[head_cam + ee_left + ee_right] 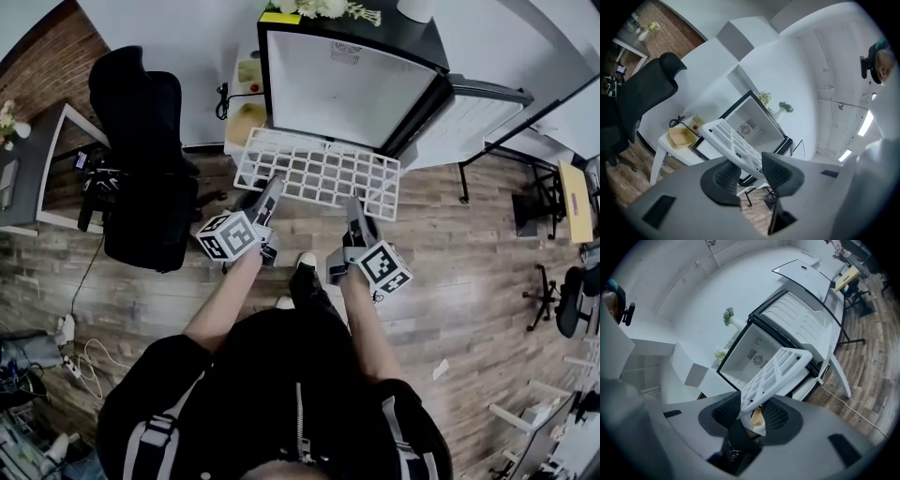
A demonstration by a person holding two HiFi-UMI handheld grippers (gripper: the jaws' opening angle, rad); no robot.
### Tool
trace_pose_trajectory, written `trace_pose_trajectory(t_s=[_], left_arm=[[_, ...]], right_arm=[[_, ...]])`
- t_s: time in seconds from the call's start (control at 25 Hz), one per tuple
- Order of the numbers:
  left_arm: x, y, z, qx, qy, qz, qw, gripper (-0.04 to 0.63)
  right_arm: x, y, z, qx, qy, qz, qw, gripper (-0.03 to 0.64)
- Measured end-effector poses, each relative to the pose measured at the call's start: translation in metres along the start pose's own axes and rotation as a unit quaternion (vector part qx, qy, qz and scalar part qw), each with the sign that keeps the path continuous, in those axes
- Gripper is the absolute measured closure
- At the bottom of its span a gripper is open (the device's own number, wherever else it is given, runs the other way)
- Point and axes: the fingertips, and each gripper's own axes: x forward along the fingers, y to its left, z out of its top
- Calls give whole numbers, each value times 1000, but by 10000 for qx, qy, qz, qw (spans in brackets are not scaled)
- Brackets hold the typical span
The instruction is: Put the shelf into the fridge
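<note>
A white grid shelf [319, 172] hangs level in front of the small fridge [342, 86], whose white inside stands bare and whose door [473, 117] is swung open to the right. My left gripper [270, 199] is shut on the shelf's near left edge and my right gripper [357, 211] is shut on its near right edge. In the left gripper view the shelf [733, 143] runs from the jaws toward the fridge [750, 124]. The right gripper view shows the shelf [776, 373] pinched between the dark pads and pointing at the fridge [757, 352].
A black office chair [141, 159] stands left of the fridge. A low white table [246, 89] with a yellow tray [682, 137] sits beside the fridge's left side. Desks and chairs line the right edge [572, 206]. The floor is wood planks.
</note>
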Motion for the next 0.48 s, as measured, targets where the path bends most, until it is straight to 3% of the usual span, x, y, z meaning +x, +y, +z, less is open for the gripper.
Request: trace_pose_trajectory(t_s=[0.48], left_arm=[[71,22,7,-6,13,181,9998,443]], right_arm=[[70,-33,27,16,287,41,9996,471]])
